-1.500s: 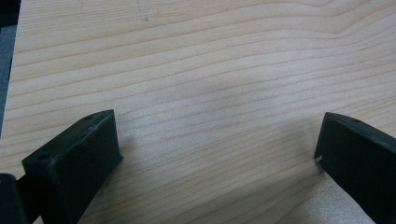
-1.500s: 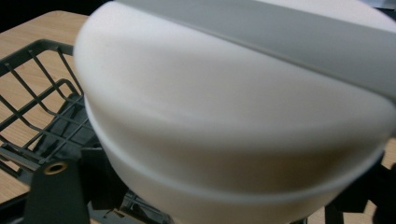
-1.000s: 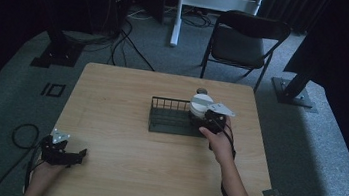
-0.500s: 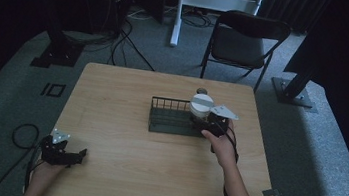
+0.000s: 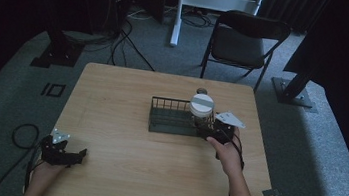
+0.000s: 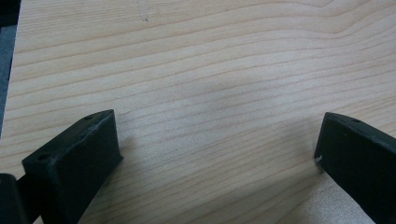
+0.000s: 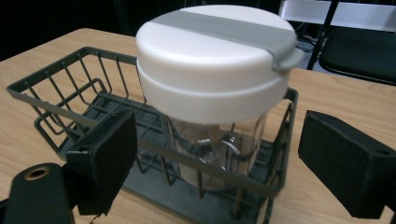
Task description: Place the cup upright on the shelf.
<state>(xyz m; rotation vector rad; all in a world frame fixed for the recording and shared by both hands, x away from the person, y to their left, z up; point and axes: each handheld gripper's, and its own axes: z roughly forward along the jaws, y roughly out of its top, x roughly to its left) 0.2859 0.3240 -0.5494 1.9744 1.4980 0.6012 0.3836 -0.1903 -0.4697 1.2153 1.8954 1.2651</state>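
Dim room, grey carpet; black folding chair (image 5: pixel 244 38) beyond the far edge of a light wooden table (image 5: pixel 120 116), cables on the floor behind.

Dark wire basket (image 5: pixel 170 116) on the table, right of centre. Clear jar (image 7: pixel 219 140) with a white lid (image 5: pixel 202 104) crossed by a grey band, upright inside the basket at its right end. Seen close in the right gripper view: jar base within the basket, lid well above the rim, grey tab of the lid projecting to the right.

Right gripper (image 5: pixel 209 130) at the basket's near right corner, held by a hand (image 5: pixel 228 152) coming in from the bottom edge. Jaws spread wide, one on either side of the jar, clear of the glass; nothing clamped.

Left gripper (image 5: pixel 79 154) resting at the table's near left corner, held in the left hand (image 5: pixel 43 172), well apart from the basket. Jaws wide apart over bare wood grain in the left gripper view, nothing between them.
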